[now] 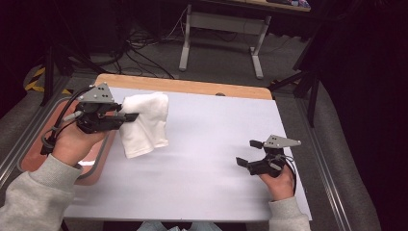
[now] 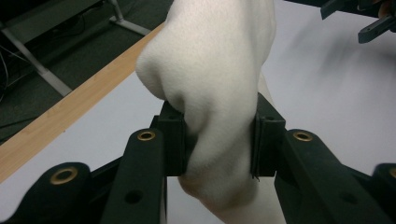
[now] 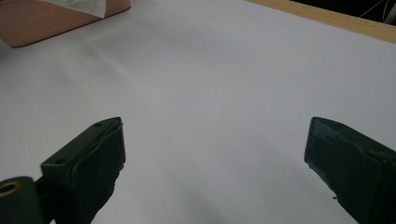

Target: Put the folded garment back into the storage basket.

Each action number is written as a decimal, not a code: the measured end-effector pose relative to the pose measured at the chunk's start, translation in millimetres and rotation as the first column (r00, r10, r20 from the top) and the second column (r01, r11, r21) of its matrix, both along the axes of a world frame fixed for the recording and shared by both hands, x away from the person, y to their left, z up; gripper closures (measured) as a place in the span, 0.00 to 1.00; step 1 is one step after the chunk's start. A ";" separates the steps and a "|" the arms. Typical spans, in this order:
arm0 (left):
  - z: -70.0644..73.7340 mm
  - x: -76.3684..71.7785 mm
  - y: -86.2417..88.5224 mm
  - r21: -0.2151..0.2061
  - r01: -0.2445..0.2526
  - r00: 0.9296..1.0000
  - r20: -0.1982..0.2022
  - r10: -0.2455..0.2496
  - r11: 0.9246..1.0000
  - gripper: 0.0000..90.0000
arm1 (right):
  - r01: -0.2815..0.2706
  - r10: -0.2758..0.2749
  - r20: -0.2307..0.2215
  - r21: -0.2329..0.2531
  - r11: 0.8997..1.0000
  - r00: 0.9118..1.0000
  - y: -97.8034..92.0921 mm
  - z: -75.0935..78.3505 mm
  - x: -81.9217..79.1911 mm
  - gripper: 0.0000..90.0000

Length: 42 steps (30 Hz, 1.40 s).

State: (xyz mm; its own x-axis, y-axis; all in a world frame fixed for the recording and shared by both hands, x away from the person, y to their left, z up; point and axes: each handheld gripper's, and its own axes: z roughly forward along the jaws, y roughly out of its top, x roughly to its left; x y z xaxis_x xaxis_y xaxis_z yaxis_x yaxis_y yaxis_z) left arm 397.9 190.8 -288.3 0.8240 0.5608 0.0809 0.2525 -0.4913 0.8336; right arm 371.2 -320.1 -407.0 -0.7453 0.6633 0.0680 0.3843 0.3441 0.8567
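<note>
From above, your desk [image 1: 202, 159] is a white sheet with a wooden strip along its far edge, set in a dark room with cables and a metal stand [image 1: 221, 38] on the floor beyond. A pink tray [image 1: 98, 156] sits at the desk's left edge. Your left gripper [image 1: 132, 116] is clamped on a white cloth [image 1: 146, 127] near the far left corner; your right gripper [image 1: 246, 153] stands spread near the right edge.

In the left gripper view, the cloth [image 2: 210, 84] bulges between the closed-in jaws.

In the right gripper view, the jaws gape over bare desk [image 3: 210, 84], with the tray [image 3: 56, 23] at the top left.
</note>
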 end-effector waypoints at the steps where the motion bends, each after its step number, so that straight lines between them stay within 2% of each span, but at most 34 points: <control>1: 0.4 0.1 2.1 -0.001 -0.003 1.000 0.000 0.003 1.000 0.72 | -0.001 0.001 0.000 0.000 1.000 1.000 0.0 0.0 -0.1 0.06; 10: 3.0 -0.5 22.9 0.010 -0.040 0.999 0.014 0.040 0.999 0.72 | 0.000 0.000 -0.002 -0.005 1.000 1.000 0.3 -1.0 0.1 0.06; 19: 3.0 -2.0 46.3 0.020 -0.093 0.996 0.008 0.093 0.995 0.72 | 0.002 -0.002 -0.001 -0.008 1.000 1.000 0.6 -1.3 0.1 0.06; 30: -0.7 -3.0 80.0 0.031 -0.158 0.987 -0.010 0.158 0.987 0.71 | -0.001 0.001 -0.005 -0.016 1.000 1.000 2.3 -3.1 0.6 0.06; 42: -5.4 -2.7 106.3 0.039 -0.202 0.979 -0.024 0.203 0.979 0.71 | -0.005 0.005 -0.009 -0.024 1.000 1.000 4.0 -4.4 0.8 0.06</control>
State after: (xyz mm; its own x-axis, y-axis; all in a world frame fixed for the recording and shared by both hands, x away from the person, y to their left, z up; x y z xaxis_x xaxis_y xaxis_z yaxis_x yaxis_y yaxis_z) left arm 395.2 297.1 -293.7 0.6959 0.7134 0.0825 0.3728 -0.4571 0.8075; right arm 372.0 -316.1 -411.4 -0.7479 0.6612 0.0591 0.3903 0.3660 0.8448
